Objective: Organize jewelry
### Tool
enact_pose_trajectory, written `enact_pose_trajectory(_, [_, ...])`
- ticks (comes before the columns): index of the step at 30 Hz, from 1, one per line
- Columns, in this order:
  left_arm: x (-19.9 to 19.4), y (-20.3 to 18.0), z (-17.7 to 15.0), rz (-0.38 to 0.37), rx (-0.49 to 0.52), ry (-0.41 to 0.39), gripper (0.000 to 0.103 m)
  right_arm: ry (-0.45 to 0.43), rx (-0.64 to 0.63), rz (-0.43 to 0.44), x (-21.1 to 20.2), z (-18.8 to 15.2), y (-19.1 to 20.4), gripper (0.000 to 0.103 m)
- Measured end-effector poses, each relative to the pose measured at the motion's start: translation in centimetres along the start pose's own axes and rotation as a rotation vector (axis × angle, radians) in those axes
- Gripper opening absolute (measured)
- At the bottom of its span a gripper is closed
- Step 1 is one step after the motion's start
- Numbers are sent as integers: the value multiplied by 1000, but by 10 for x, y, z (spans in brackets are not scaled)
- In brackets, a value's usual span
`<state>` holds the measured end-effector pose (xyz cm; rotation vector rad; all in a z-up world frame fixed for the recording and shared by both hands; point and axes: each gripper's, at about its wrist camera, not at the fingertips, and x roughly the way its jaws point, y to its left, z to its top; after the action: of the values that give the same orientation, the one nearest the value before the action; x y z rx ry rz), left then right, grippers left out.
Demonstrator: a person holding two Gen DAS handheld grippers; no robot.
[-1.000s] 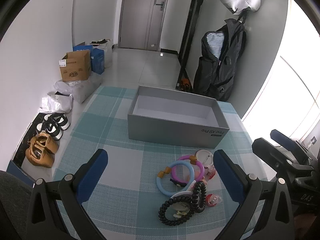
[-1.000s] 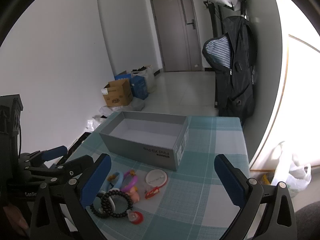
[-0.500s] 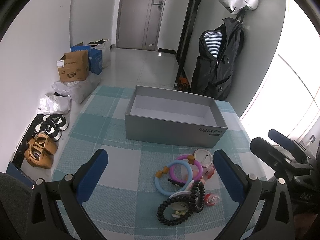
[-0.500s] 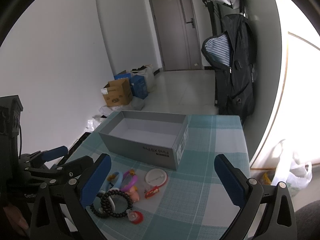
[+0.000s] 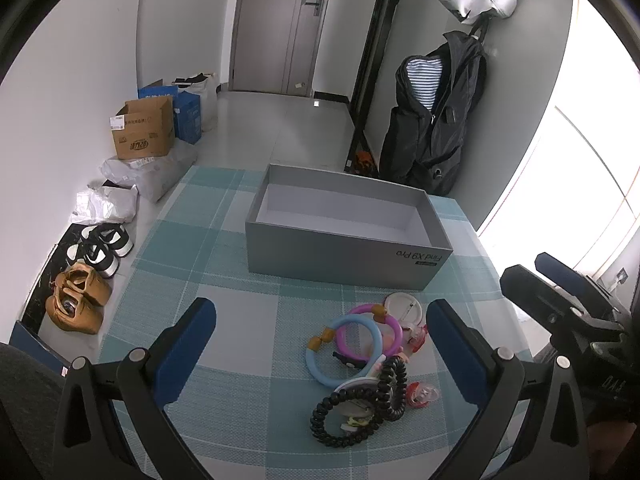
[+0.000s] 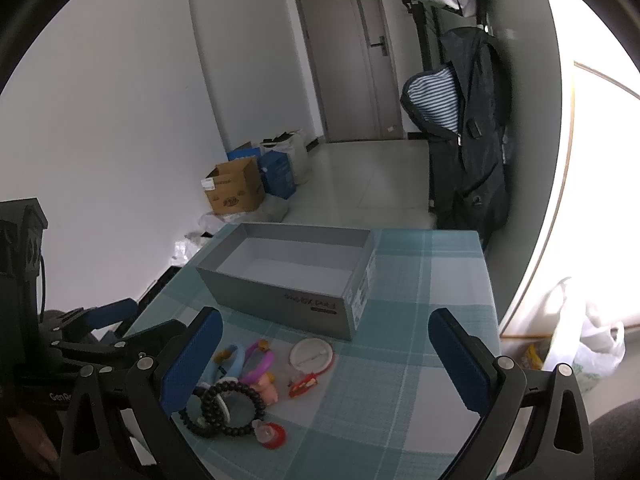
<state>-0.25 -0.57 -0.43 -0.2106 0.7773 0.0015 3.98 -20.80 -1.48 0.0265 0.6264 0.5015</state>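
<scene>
Grey cardboard box (image 5: 344, 236) is sitting open on a checked tablecloth (image 5: 224, 248) — bracelets and trinkets are lying in a heap (image 5: 360, 360) just in front of it. Left gripper (image 5: 320, 344) and right gripper (image 6: 324, 352) are hovering above the heap, jaws spread wide, holding nothing.

Likely a home entryway — shoes (image 5: 86, 276) by the wall, hung jacket (image 5: 436, 120), door (image 5: 288, 24).
</scene>
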Motion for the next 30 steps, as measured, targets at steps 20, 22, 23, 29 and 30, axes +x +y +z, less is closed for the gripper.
enact_pose_trajectory(20, [6,-1,-37,-70,22,220,102,-11,47,13,-4,4,-13,103])
enact_pose_trajectory(22, [8,-2,-39,-61,27,238,102,-13,53,18,-4,5,-14,103])
enact_pose_trajectory(23, [10,0,-39,-59,25,243,102,-12,59,23,-3,6,-15,103])
enact_pose_trajectory(29, [20,-3,-41,-60,18,274,99,-6,50,32,-2,5,-13,103])
enact_pose_trajectory(30, [20,-6,-41,-58,34,275,97,-5,47,32,-2,5,-13,103])
